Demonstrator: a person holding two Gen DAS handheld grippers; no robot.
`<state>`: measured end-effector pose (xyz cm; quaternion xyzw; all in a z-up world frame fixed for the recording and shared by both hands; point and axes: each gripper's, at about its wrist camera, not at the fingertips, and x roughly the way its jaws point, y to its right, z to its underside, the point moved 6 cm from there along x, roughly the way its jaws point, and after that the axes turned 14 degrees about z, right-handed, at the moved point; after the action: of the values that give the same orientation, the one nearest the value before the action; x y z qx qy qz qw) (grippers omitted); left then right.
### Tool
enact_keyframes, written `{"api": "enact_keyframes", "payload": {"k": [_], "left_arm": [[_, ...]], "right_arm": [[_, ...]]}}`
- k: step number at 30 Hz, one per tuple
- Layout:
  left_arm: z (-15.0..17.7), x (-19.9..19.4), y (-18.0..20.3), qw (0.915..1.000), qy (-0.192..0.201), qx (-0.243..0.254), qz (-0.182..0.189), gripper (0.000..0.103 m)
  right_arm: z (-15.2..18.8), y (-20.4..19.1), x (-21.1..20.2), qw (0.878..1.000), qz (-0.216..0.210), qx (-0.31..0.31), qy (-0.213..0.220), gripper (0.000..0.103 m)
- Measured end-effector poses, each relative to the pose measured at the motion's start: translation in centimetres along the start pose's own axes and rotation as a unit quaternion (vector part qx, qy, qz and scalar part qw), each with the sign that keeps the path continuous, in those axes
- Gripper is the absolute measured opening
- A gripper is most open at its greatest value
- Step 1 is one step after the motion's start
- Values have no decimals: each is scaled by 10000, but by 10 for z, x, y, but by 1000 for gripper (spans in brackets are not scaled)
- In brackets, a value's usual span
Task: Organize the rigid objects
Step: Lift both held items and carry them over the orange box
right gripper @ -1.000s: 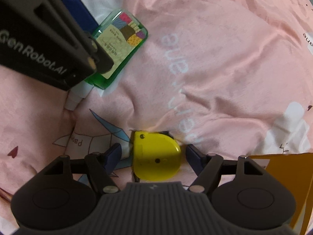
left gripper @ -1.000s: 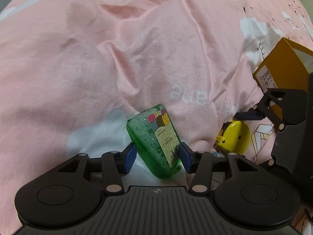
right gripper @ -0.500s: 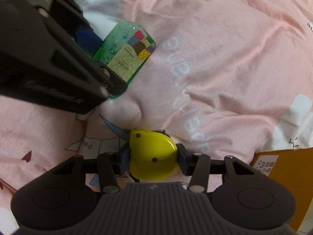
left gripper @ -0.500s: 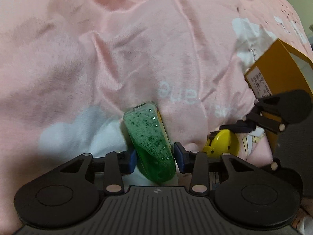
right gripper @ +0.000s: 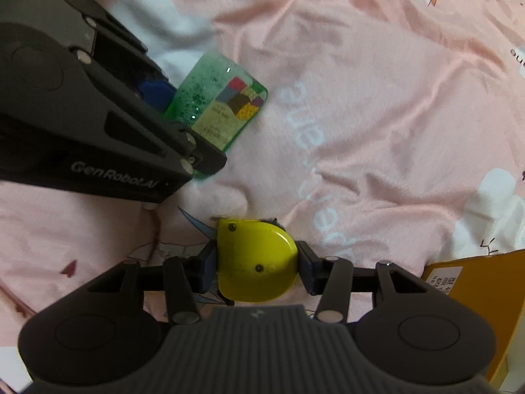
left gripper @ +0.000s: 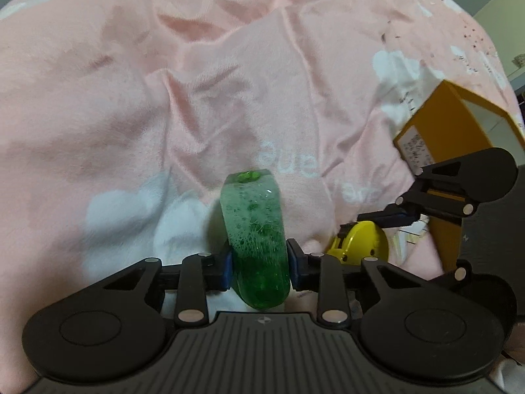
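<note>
My left gripper (left gripper: 260, 269) is shut on a flat green bottle (left gripper: 256, 229) of foamy liquid, held on edge above the pink bedsheet. The bottle's patchwork label shows in the right wrist view (right gripper: 226, 108), where the left gripper (right gripper: 98, 115) fills the upper left. My right gripper (right gripper: 257, 267) is shut on a yellow tape measure (right gripper: 256, 261), held just above the sheet. In the left wrist view the tape measure (left gripper: 361, 246) sits at the right between the right gripper's fingers (left gripper: 393, 218).
An open orange-yellow cardboard box (left gripper: 459, 138) lies on the pink sheet (left gripper: 164, 98) to the right; its corner with a white label shows in the right wrist view (right gripper: 475, 295). The sheet is wrinkled and soft.
Both grippers closed on their objects. The left one turned the green bottle from lying flat onto its edge and lifted it. The right one clamped and raised the tape measure slightly.
</note>
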<state>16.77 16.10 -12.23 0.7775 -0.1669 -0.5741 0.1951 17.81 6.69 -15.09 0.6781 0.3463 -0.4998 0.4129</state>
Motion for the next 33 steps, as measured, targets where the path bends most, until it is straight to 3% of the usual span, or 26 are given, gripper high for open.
{"api": "enact_keyframes", "payload": {"k": [12, 20, 27, 33], "left_arm": [[-5, -66, 50, 9973, 366, 623, -122, 33], [-10, -87, 111, 9907, 489, 1263, -83, 33], [-20, -88, 162, 9821, 545, 1804, 64, 33], [-35, -73, 196, 9753, 461, 2158, 117, 33]], "right_arm": [[7, 17, -82, 9933, -2, 226, 1130, 50], [33, 50, -144, 9828, 346, 563, 1723, 50], [78, 99, -178, 9735, 773, 1029, 1888, 50], [118, 142, -174, 9687, 1026, 1528, 1664, 50]]}}
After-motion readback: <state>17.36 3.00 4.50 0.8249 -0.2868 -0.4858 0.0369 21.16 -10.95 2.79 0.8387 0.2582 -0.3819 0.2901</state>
